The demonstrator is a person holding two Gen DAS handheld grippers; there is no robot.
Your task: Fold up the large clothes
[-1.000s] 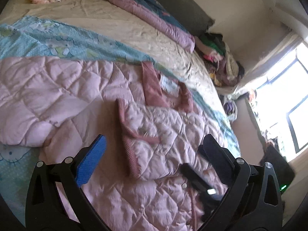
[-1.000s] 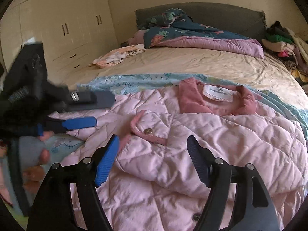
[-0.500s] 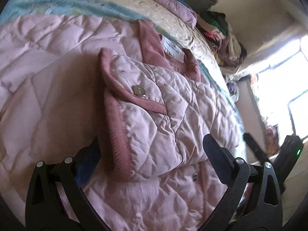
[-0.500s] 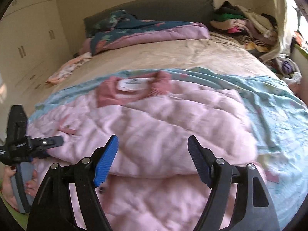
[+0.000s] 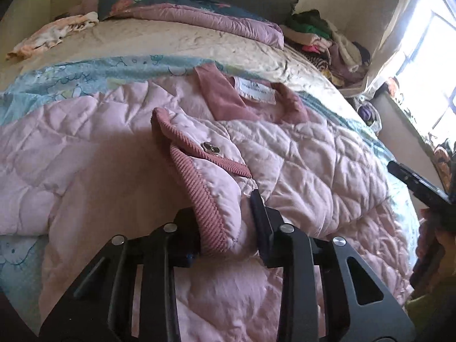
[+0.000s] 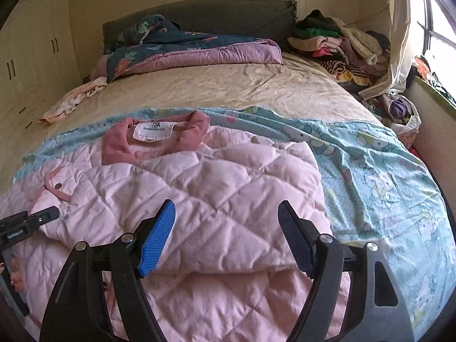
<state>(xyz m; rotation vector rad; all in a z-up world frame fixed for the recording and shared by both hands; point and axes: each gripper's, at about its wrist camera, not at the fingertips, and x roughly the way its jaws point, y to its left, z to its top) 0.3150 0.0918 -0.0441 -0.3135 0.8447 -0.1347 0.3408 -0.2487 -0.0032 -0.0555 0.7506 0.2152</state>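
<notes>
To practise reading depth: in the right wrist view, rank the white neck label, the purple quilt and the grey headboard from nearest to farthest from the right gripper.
1. White neck label, on the pink collar, left of centre.
2. Purple quilt, across the bed's far end.
3. Grey headboard, against the back wall.

left gripper (image 5: 225,228) closing, pinching sleeve cuff (image 5: 211,199)

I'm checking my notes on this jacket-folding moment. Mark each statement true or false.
1. The left tool is clamped on the sleeve cuff of the pink quilted jacket. True; its jaws have just been closing.
2. The right tool grips the collar. False; it is open above the folded sleeve.
3. The jacket lies on a blue cartoon-print sheet. True.
4. The white label is hidden. False; it shows inside the collar.
</notes>
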